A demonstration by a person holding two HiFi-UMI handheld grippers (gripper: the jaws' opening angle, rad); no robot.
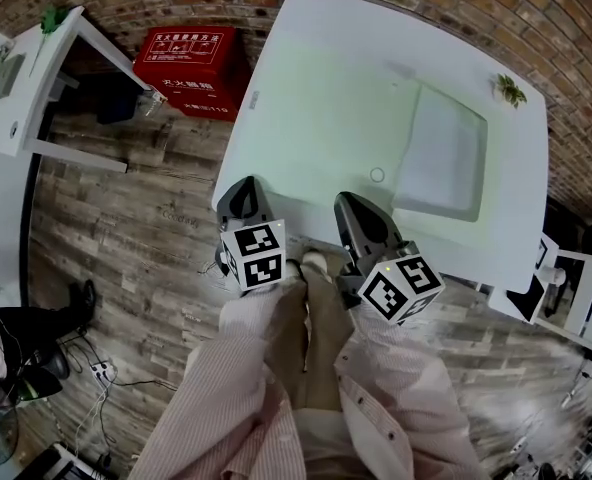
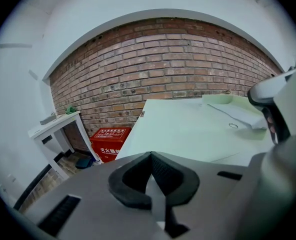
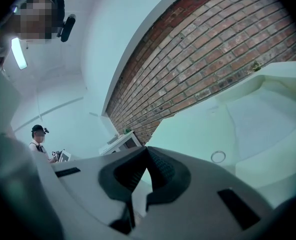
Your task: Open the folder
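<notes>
The folder (image 1: 441, 158) is a pale translucent sheet lying flat and closed on the right half of the white table (image 1: 316, 78). It also shows in the left gripper view, folder (image 2: 233, 111), and in the right gripper view, folder (image 3: 273, 114). My left gripper (image 1: 244, 190) hovers at the table's near edge, left of the folder, its jaws shut on nothing (image 2: 149, 155). My right gripper (image 1: 356, 213) is beside it, nearer the folder's front corner, and its jaws also meet at the tips with nothing between them (image 3: 147, 150). Neither touches the folder.
A small ring (image 1: 377, 175) lies on the table just left of the folder. A small green plant (image 1: 509, 89) sits at the far right corner. On the floor are a red box (image 1: 189, 68), a white side table (image 1: 46, 78) and a white stand (image 1: 566, 288). A person (image 3: 38, 139) stands far off.
</notes>
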